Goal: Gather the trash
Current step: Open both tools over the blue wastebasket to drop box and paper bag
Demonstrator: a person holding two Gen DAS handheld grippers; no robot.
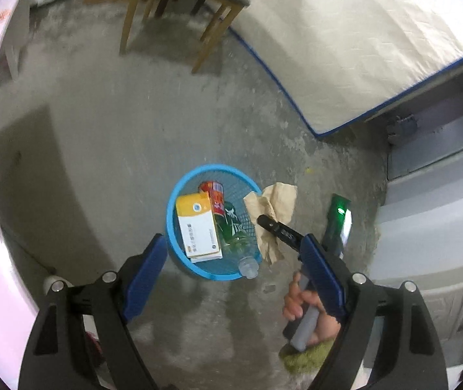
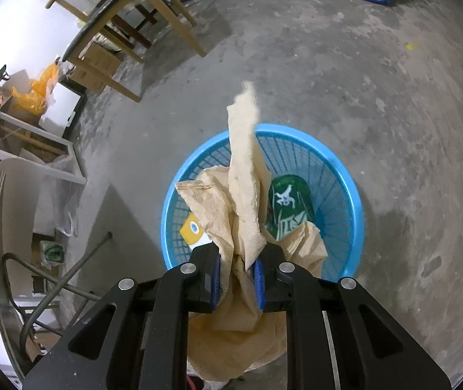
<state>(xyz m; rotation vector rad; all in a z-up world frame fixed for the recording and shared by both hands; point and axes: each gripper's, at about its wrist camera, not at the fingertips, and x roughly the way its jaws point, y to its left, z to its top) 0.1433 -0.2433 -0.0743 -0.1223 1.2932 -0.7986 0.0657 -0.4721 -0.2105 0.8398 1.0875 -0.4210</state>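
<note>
Basket [image 1: 179, 195] ahead of left gripper [image 1: 231, 266], between its wide-spread jaws, nothing held. Inside: one white-yellow box [image 1: 199, 230], one red can [image 1: 213, 195], one green bottle [image 1: 236, 237] – cap end overhangs rim. Right gripper [image 1: 265, 221] beside basket, tip on crumpled paper [image 1: 273, 208]; hand [image 1: 299, 302] partly hidden.

Right wrist: gripper [image 2: 238, 273] narrowly parted, paper [image 2: 244, 201] between pads – grip uncertain – directly above basket [image 2: 345, 175]. Paper hides most of box [image 2: 192, 230], part of bottle [image 2: 288, 204].

Your left wrist camera looks steeply down from higher up; your right sits close above. Both share the blue basket [image 1: 179, 195] [image 2: 345, 169] and concrete floor [image 1: 101, 149] [image 2: 329, 65].
</note>
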